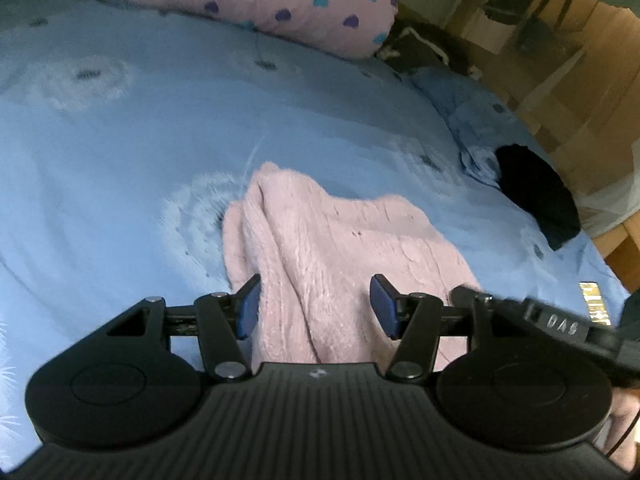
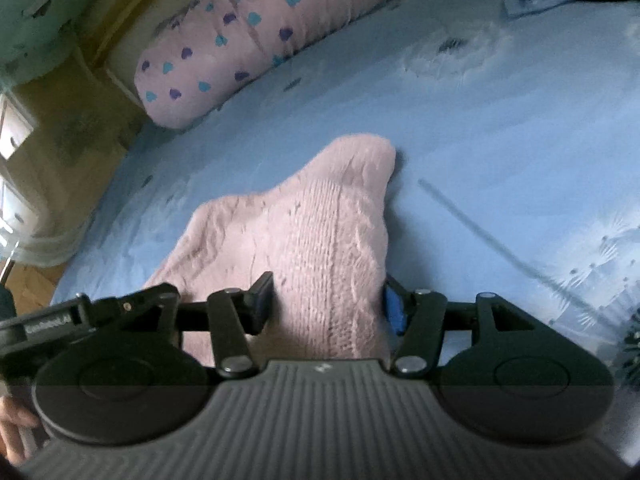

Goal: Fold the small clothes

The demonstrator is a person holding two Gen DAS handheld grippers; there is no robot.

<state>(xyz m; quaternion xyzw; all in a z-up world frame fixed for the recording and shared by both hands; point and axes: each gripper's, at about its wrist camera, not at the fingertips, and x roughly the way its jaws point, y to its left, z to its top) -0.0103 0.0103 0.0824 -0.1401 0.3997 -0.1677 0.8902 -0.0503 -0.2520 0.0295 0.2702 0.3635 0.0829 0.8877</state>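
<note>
I saw the pink knit garment (image 1: 340, 248) lying crumpled on the blue bedsheet (image 1: 160, 140). The left gripper (image 1: 316, 306) and right gripper (image 2: 328, 304) stood parted around its folds, apparently gripping nothing.

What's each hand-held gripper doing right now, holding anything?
Left hand-held gripper: open, pink knit garment between its fingers, not pinched.
Right hand-held gripper: open, straddling the same garment, no visible grip.

I read only "DAS", reversed, on the black gripper housing (image 1: 562, 326) at four o'clock.
</note>
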